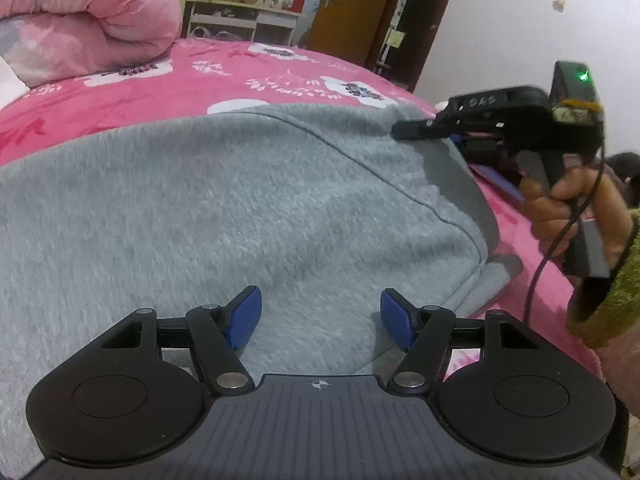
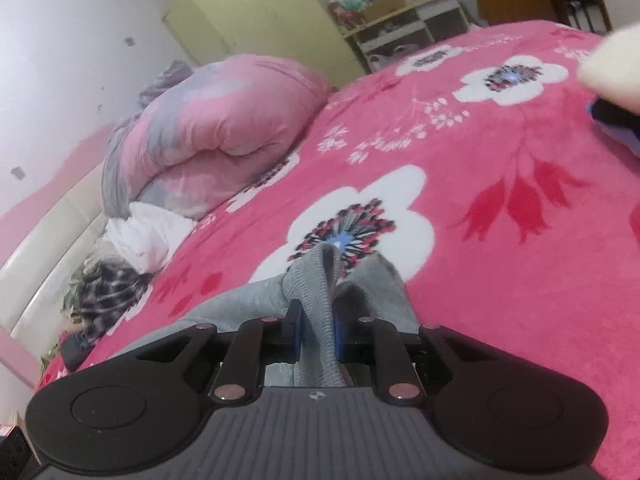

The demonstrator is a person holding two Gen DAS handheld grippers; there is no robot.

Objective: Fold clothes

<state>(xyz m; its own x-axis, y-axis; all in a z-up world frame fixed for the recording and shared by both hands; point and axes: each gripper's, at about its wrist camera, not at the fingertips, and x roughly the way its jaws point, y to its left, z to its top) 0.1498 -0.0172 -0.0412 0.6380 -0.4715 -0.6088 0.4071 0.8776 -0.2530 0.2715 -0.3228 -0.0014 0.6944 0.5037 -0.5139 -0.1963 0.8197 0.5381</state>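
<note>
Pinching the grey garment's [image 2: 320,300] ribbed edge in my right hand-held gripper [image 2: 316,336], left hand-held gripper [image 1: 320,316] apart; thick fabric may slip when I lift.

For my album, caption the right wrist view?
Right tongs pinching a grey garment's ribbed edge over a pink flowered blanket.

The left gripper [image 1: 321,318] hung with its blue pads [image 1: 244,318] spread wide, nothing pinched between them; the right gripper [image 2: 316,330] stood clamped, pads pressed on a ribbed grey fold [image 2: 318,300]; the person's right hand [image 1: 560,208] gripped its handle, an olive sleeve [image 1: 608,292] at the wrist.
</note>
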